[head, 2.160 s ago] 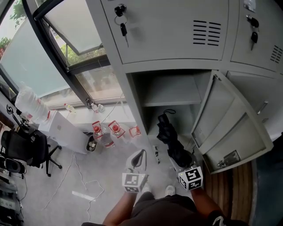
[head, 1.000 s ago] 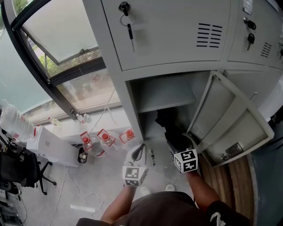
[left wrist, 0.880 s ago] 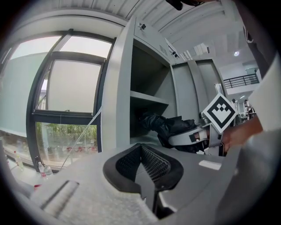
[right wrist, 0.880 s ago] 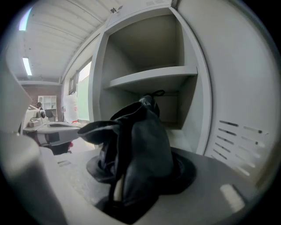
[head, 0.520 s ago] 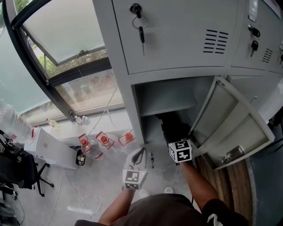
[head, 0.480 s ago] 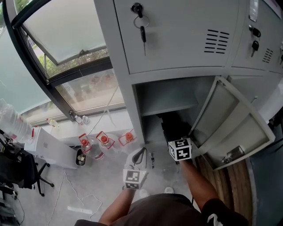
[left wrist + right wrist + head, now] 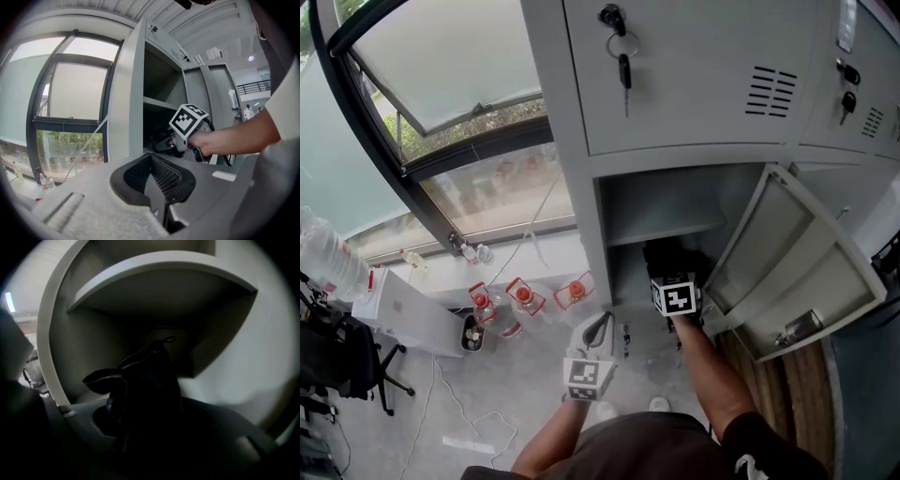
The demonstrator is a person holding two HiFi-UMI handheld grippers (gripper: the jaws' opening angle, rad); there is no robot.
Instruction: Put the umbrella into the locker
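Note:
The black folded umbrella [image 7: 667,255] is held in my right gripper [image 7: 673,279], which is shut on it. Its upper end is inside the open lower compartment of the grey locker [image 7: 581,197], under the inner shelf [image 7: 666,225]. In the right gripper view the umbrella [image 7: 150,380] fills the dark middle, its strap loop pointing at the back wall; the jaws themselves are lost in shadow. My left gripper [image 7: 596,330] hangs outside the locker, low and to the left, shut and holding nothing. From the left gripper view, the left gripper [image 7: 154,174] looks at the right gripper [image 7: 164,140] in the opening.
The compartment's door [image 7: 792,267] stands swung open to the right. A key [image 7: 624,66] hangs from the closed door above. Red-capped bottles [image 7: 520,295] and a white box [image 7: 412,314] sit on the floor by the window at left, and a black chair [image 7: 337,366] stands farther left.
My right gripper has carried the umbrella forward from the floor in front of the locker into the lower compartment. The left gripper has stayed in place.

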